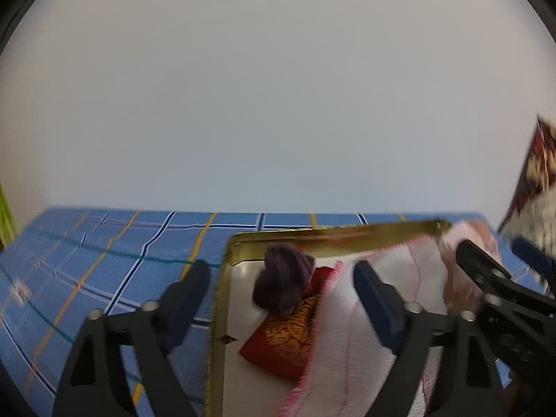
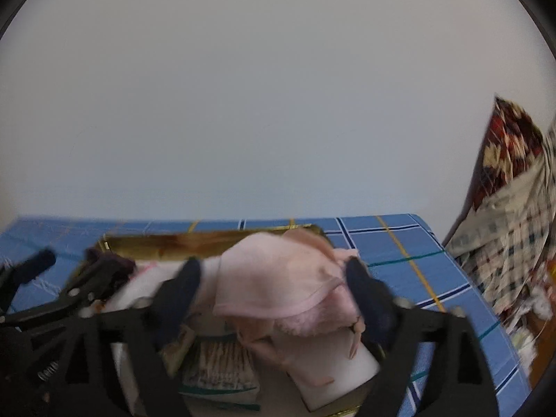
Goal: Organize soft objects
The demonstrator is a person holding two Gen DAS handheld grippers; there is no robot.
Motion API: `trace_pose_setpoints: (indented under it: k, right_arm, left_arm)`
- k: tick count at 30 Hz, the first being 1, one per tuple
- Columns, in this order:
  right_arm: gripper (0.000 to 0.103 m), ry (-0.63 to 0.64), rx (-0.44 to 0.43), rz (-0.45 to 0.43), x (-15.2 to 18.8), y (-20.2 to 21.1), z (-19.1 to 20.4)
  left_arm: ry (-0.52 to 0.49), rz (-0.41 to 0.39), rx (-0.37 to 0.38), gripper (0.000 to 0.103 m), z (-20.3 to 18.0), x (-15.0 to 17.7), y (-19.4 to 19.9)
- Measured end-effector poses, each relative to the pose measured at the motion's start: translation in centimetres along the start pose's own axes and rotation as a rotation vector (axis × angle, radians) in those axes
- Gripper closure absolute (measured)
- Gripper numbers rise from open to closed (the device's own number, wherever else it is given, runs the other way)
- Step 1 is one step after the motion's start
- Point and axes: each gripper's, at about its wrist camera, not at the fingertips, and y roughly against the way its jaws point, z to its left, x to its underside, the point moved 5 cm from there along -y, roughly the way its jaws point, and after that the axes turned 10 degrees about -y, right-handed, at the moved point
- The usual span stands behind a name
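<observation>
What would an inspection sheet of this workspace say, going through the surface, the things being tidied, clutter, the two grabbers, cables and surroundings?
Surface: blue checked cloth covering the table.
Job's things: gold-rimmed tray holding a dark purple soft bundle, a red and gold pouch, a white cloth with pink stitching and a pink cloth draped on top.
Clutter: heap of patterned fabric at the right edge.
Grippers: left gripper open over the tray; right gripper open, the pink cloth lies between its fingers, not pinched.
Cables: nothing seen.
Surroundings: plain pale wall.
</observation>
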Motion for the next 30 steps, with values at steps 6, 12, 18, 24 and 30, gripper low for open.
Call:
trace_pose_setpoints:
  k: [6,12,18,24,30]
  right_arm:
    - [0.001,-0.043,-0.015,-0.054,-0.3,0.9,-0.6]
    - [0.001,-0.037,-0.023,-0.055,-0.4,0.4,-0.2]
    - [0.001,-0.073,-0.025,-0.192,-1.2,2.8,-0.4]
    - [0.001,-0.127,-0.002,-0.298,-1.4,4.6,-0.8]
    - [0.001,-0.063,0.064,-0.352,-0.5,6.0,0.5]
  left_arm:
    - [0.049,0.001,0.022,0.013,1.0,0.4,0.5]
    - [0.029,-0.008,0.010,0.013,1.7,1.0,1.2]
    - [0.016,-0.038,-0.006,0.013,1.9,1.1,2.1]
    - [-0.030,-0.092,-0.024,0.013,1.9,1.6,3.8]
    - [-0.083,-0.155,-0.058,0.013,1.8,2.1,5.5]
